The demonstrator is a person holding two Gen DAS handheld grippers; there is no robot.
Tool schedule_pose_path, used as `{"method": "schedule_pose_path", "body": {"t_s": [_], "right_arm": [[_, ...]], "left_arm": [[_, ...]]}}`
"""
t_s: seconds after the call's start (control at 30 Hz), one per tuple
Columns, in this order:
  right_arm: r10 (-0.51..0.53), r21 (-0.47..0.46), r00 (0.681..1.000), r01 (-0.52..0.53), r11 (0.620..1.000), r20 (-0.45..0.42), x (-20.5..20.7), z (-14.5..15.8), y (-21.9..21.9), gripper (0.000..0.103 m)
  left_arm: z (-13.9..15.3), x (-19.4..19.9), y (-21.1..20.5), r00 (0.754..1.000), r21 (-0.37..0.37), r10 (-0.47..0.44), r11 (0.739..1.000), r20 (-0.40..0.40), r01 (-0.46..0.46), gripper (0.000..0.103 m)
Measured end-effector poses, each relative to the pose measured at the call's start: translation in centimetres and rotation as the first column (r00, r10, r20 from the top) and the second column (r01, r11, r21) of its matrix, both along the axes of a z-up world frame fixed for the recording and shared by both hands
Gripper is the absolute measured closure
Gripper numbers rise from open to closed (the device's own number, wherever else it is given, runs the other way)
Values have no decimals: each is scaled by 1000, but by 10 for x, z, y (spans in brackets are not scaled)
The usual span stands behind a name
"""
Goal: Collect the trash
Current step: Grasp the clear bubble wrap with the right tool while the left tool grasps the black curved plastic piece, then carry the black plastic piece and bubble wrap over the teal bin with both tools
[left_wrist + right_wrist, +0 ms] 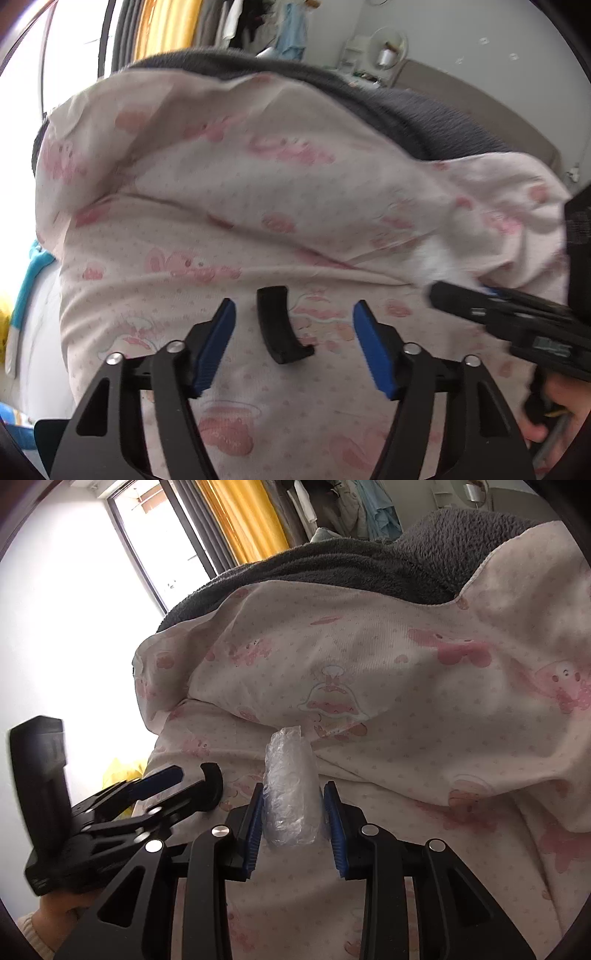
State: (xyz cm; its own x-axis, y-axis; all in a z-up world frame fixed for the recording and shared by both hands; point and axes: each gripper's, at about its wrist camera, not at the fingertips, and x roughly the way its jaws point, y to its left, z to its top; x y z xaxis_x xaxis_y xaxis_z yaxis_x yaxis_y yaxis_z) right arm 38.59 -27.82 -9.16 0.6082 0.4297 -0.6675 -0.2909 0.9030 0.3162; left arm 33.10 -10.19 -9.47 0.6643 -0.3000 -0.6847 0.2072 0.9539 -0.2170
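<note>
Right gripper (293,814), nearest the lens in the right wrist view: its jaws are standing narrowly apart and are pressing on both sides of a crumpled wad of clear plastic wrap (291,794), which is sticking up from between the blue pads over the pink-printed quilt (406,686) of the bed. The pick-up step appears to be finishing for this piece; the next move is judged to call for carrying it to a trash receptacle, none of which is showing in either view.

Left gripper (293,343): its jaws are standing about half open with nothing pressed between the pads; a curved black plastic piece (280,328) is lying on the quilt in the gap, not gripped. Whether that piece is trash cannot be told.

A hand (557,413) is holding the right gripper's handle at the right edge of the left wrist view. Beyond, the quilt is rising in soft folds that could snag the fingers; a grey fleece blanket (332,572) is lying along the far edge of the bed. Farther off, yellow curtains (240,517) and hanging clothes (291,33) are showing.
</note>
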Motion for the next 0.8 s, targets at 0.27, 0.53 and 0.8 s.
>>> {"method": "schedule_pose_path", "body": {"t_s": [0.27,0.53,0.8], "right_arm": [[17,-9,1000,-17,1000,-5,-11,0,-15,71],[17,-19,1000,-16,1000,22,-24,13,-23,71],[14,-41,1000,-13,999,24,-45,22,-6,71]], "left_arm": [[-18,18,-6,998,49,27,999,-58,-24,70],[-17,7,-5,998,54,-39,998,-44,42,81],[2,-32,11,997,68,-75,995,-8,76,81]]}}
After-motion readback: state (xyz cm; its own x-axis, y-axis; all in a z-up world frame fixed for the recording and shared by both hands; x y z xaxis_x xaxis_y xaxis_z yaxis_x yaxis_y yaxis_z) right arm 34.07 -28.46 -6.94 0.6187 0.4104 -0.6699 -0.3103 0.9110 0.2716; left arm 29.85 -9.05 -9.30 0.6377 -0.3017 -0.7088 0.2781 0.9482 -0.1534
